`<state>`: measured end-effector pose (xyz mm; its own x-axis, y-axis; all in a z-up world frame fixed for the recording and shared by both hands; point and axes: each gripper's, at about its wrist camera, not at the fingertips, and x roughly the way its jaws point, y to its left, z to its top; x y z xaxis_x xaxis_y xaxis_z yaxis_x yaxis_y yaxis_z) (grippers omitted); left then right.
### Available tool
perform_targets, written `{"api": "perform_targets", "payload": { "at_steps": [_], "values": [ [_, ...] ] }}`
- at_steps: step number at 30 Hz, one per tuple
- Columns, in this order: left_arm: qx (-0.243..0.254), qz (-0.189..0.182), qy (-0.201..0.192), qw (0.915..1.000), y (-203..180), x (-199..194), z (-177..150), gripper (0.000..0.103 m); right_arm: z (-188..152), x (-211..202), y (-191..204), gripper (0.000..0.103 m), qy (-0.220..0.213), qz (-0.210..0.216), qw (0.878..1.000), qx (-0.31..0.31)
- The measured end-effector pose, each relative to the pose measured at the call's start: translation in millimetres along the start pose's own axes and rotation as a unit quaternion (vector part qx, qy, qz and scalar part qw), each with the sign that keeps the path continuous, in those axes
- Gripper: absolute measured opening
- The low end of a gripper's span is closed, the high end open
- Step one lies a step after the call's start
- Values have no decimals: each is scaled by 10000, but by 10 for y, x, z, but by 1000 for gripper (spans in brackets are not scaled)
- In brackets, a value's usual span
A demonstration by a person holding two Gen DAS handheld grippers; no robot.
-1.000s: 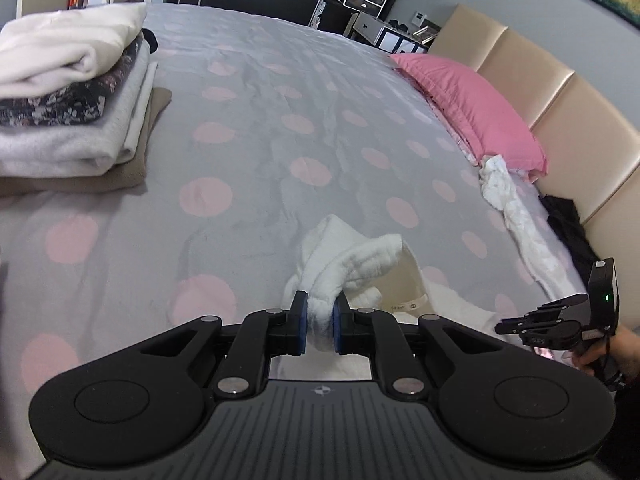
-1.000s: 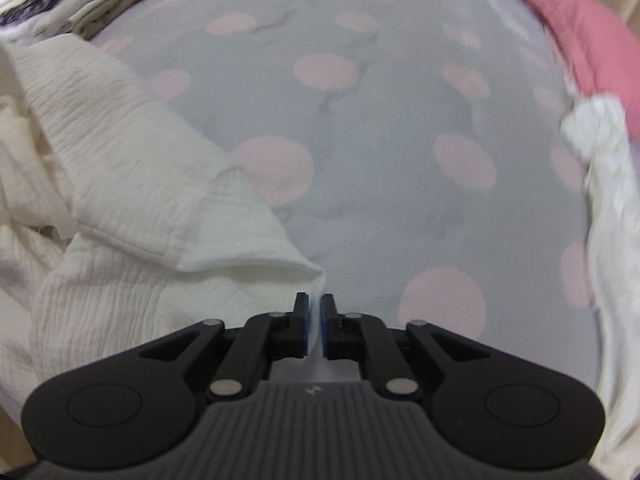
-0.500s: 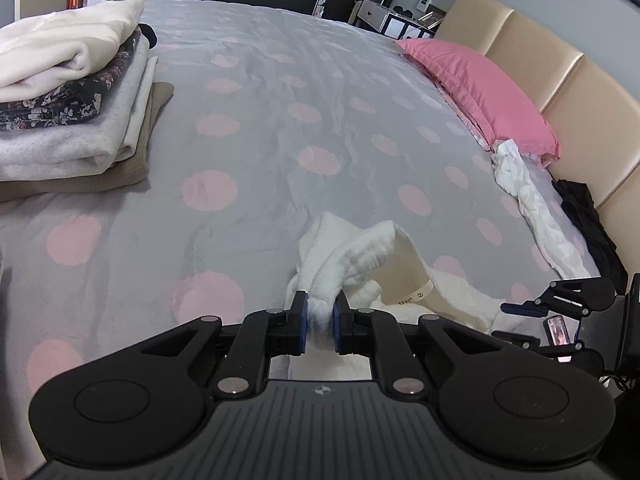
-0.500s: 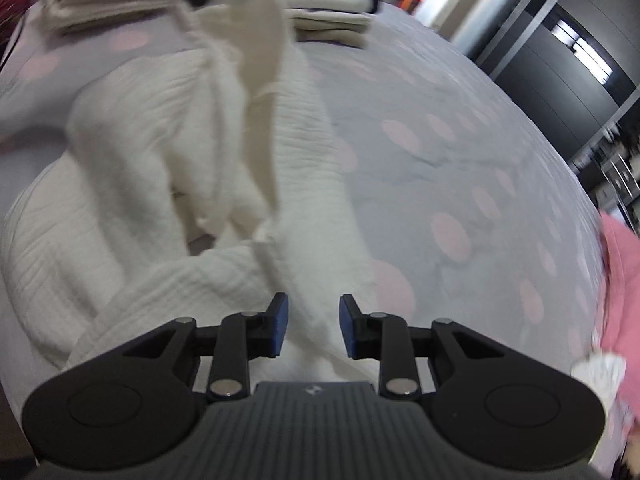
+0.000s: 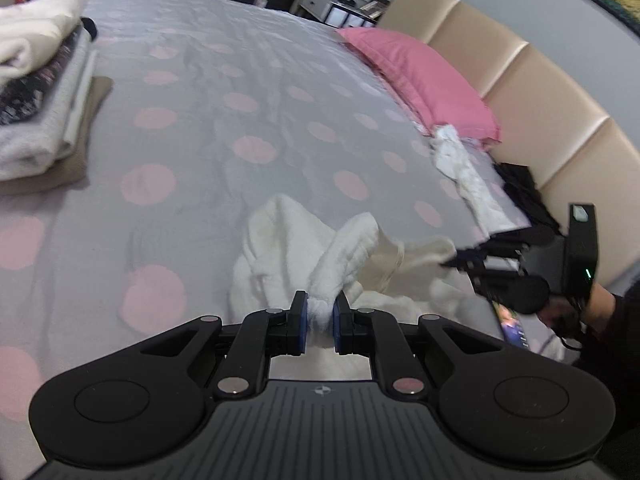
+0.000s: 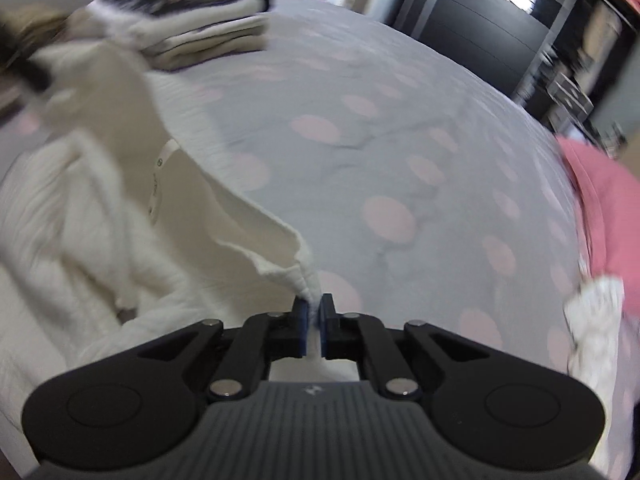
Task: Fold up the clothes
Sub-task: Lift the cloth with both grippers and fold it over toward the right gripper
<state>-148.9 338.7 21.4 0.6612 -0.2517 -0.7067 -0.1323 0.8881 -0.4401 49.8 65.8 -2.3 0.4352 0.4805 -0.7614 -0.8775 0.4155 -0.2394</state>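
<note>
Now the right gripper (image 6: 315, 328) has just closed its jaws, after standing open half a second ago, and it pinches a thin corner of the white garment (image 6: 100, 216) low in the centre of its own view. The left gripper (image 5: 319, 328) is clenched on a thicker bunch of the same garment (image 5: 344, 256), as it was one second ago. So both ends are now held, and I judge that the person can lift and spread the cloth on the bed (image 5: 208, 128) to begin a fold. The garment lies crumpled in the lower middle of the left view and fills the left side of the right view. Only the left view shows the right gripper from outside, at the right edge, with the person's hand (image 5: 560, 312) behind it, and also the beige headboard (image 5: 520, 72) and a dark item beside it. The right view alone shows the garment's label and the fine ribbed texture, though with blur. Both views show the pile (image 6: 192, 20) of folded clothes and the pink pillow (image 5: 424, 80).
</note>
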Motion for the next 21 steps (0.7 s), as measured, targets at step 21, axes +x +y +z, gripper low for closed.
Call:
{"api": "perform_targets", "payload": {
  "at_steps": [21],
  "values": [
    [1926,715,598,9768,-689,186,-383,40,-282,-78,-132,6,492,77,9976,473]
  ]
}}
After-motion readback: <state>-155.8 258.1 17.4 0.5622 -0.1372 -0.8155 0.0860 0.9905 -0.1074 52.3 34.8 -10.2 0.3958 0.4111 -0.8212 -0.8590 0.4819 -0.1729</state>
